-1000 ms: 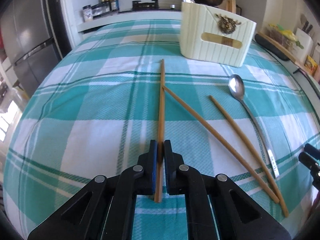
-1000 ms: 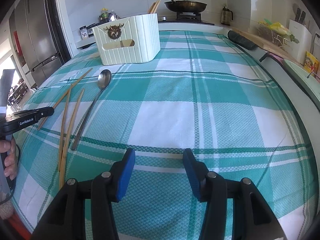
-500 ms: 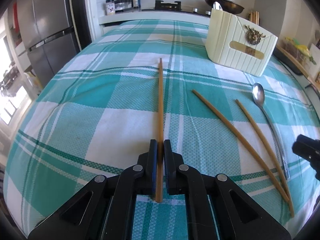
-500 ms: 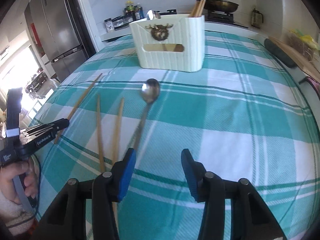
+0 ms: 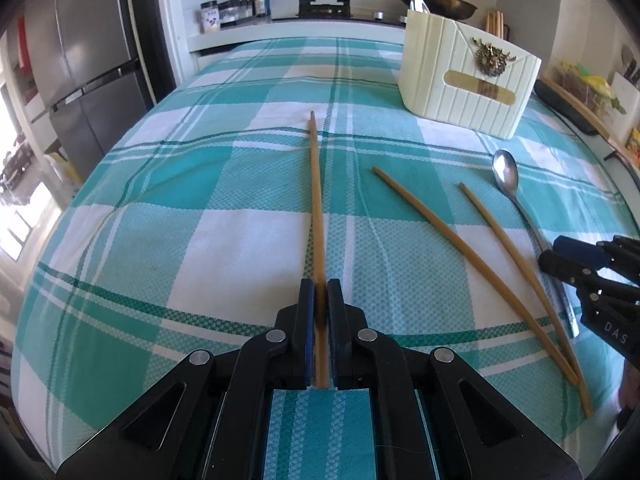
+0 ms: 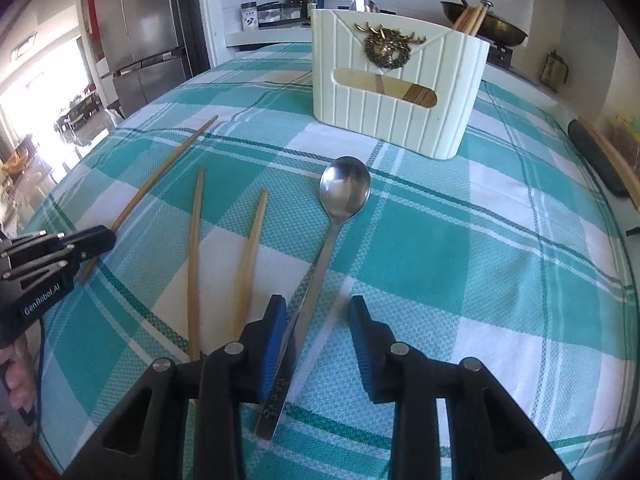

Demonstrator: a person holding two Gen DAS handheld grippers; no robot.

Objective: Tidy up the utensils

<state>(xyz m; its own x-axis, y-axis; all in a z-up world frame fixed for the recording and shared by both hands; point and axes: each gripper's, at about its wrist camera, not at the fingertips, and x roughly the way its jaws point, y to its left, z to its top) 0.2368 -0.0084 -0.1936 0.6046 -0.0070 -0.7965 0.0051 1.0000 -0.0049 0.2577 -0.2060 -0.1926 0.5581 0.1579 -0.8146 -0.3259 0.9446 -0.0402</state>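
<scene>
Checked tablecloth (image 6: 460,240) under both grippers. My left gripper (image 5: 317,300) clamps one chopstick (image 5: 316,184). Right gripper (image 6: 318,320), jaws closing but apart, straddles the spoon (image 6: 344,192) handle, nearer the left pad. Only the right view shows a hand (image 6: 18,380).

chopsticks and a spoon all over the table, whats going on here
A person is tidying utensils with two handheld grippers. The left gripper is shut on one chopstick. The right gripper has just been closing around the spoon handle, not yet pinching it. Two more chopsticks lie on the checked cloth, before the cream holder.
</scene>
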